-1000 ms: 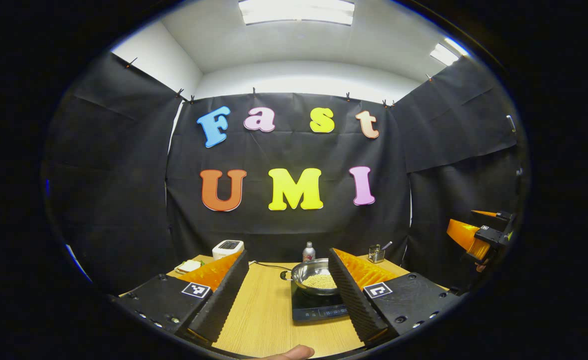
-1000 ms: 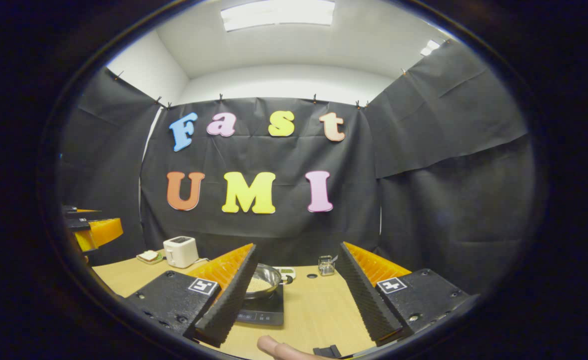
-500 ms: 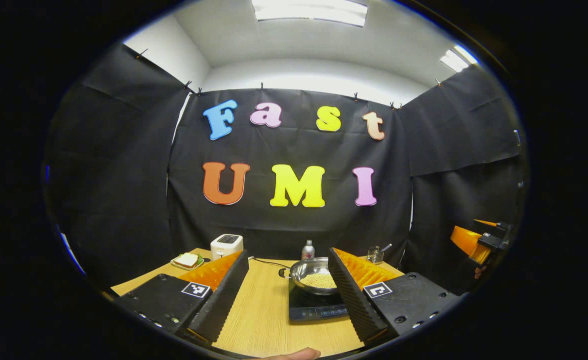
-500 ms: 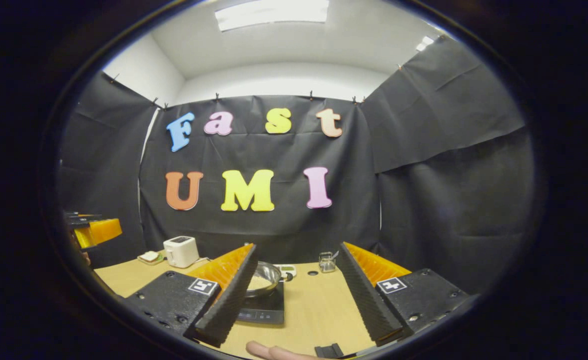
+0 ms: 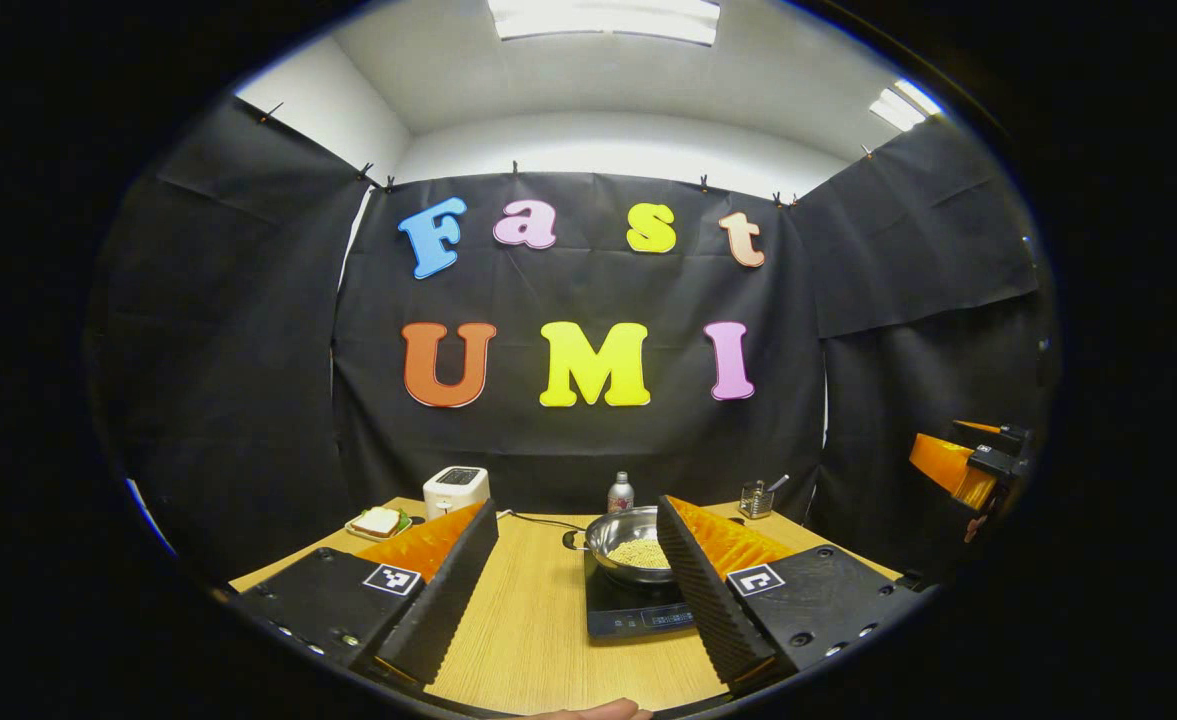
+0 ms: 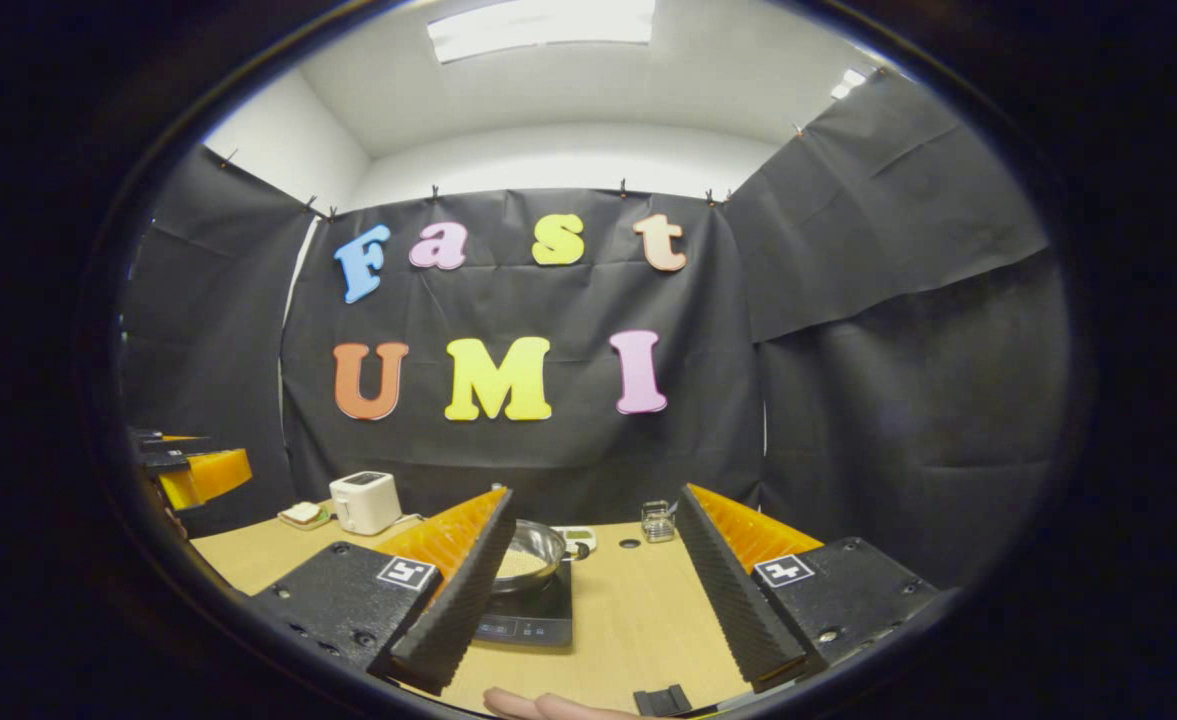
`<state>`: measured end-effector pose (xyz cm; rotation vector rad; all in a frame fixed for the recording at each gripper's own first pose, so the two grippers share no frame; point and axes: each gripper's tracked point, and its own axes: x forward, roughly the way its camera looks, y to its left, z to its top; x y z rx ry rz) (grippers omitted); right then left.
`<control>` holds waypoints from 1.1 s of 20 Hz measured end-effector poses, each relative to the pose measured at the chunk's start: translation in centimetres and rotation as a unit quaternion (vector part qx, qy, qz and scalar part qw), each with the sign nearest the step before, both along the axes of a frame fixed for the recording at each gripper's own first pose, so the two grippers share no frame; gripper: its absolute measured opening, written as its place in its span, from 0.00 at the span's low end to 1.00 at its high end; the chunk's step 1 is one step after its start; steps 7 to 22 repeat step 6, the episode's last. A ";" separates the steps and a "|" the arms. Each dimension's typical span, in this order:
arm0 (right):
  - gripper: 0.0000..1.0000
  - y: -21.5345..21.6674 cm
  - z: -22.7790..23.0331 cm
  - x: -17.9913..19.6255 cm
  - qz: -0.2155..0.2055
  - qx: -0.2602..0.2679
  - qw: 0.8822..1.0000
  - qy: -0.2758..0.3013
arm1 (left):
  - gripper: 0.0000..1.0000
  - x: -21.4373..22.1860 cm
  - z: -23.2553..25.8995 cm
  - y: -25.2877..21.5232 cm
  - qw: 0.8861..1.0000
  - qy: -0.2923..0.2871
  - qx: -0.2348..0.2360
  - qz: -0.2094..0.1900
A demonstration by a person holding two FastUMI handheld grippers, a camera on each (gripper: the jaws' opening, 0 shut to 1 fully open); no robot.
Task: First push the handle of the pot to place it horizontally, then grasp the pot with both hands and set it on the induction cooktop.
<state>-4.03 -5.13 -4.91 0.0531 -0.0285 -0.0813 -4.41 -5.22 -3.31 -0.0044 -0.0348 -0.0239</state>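
The pot [image 5: 631, 545] of pale grains sits on the cooktop [image 5: 638, 610] on the bench [image 5: 533, 620]. Both grippers hang back from it — left gripper [image 5: 576, 590] and right gripper [image 6: 598, 600] each spread wide, holding nothing.

Wooden table [image 5: 533, 640] bearing cooktop [image 5: 638, 612], toaster [image 5: 455, 490]

A shiny steel pot [image 5: 626, 543] holding pale grains sits upright on the black induction cooktop [image 5: 633, 613], ahead of the left hand-held gripper [image 5: 576, 590].
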 end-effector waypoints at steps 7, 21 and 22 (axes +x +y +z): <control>0.96 -0.4 0.0 -0.4 0.003 0.002 1.000 -0.010 | 0.95 0.1 0.7 1.0 1.000 -0.017 -0.012 0.020; 0.96 -0.4 0.0 -0.4 0.003 0.002 1.000 -0.010 | 0.95 0.1 0.7 1.0 1.000 -0.017 -0.012 0.020; 0.96 -0.4 0.0 -0.4 0.003 0.002 1.000 -0.010 | 0.95 0.1 0.7 1.0 1.000 -0.017 -0.012 0.020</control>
